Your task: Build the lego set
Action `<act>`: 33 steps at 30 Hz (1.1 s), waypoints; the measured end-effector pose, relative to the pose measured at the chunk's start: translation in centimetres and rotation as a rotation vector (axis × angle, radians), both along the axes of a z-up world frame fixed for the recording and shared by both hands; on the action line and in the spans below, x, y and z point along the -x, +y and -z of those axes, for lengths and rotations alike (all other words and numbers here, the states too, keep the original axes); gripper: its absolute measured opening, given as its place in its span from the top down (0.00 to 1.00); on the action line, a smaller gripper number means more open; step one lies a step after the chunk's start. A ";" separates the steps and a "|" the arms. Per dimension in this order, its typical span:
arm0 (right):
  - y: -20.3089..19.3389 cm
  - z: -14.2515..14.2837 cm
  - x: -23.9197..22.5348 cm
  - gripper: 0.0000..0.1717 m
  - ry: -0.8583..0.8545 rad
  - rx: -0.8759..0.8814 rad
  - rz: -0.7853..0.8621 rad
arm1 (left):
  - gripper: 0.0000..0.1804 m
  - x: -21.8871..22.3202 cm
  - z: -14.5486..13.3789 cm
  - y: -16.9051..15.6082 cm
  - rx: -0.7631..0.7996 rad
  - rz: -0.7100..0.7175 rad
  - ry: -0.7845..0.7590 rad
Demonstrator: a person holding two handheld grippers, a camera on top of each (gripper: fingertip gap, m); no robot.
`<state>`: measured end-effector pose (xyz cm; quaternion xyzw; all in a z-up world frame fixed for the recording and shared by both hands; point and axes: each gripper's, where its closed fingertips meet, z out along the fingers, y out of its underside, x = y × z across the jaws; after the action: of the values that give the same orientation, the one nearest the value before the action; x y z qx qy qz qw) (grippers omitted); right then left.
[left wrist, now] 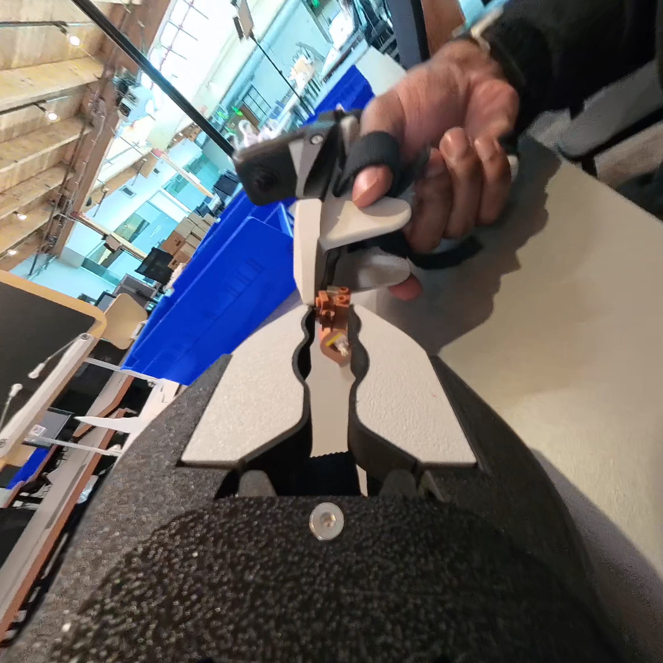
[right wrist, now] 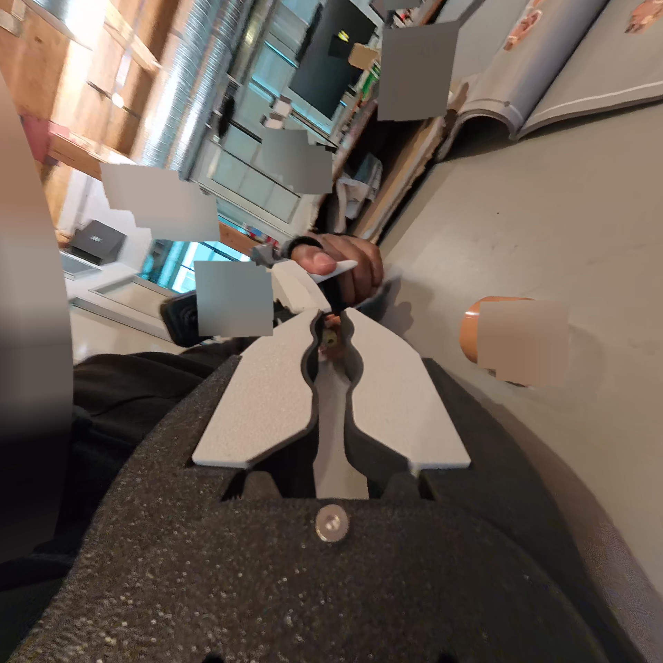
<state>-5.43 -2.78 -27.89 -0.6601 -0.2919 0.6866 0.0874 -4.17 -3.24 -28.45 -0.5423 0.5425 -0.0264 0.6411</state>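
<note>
Left gripper [left wrist: 332, 315]: narrow, pads closed on small orange-brown part [left wrist: 332, 323]. Right gripper [right wrist: 332, 317]: narrow, pinching the same part [right wrist: 332, 337] from the opposite end, tip to tip. Grey tabletop [left wrist: 538, 323] below; blue bins [left wrist: 222, 287] beyond; orange cylinder [right wrist: 470, 333] nearby.
</note>
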 end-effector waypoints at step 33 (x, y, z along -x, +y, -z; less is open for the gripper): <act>0.3 2.6 -1.6 0.95 -0.197 -0.281 0.030 | 0.83 1.2 4.9 -0.5 0.564 0.043 0.151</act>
<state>-3.83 -2.48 -30.48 -0.7096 -0.3824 0.5697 0.1602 -5.38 -3.70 -33.31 -0.6878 0.5714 -0.1495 0.4219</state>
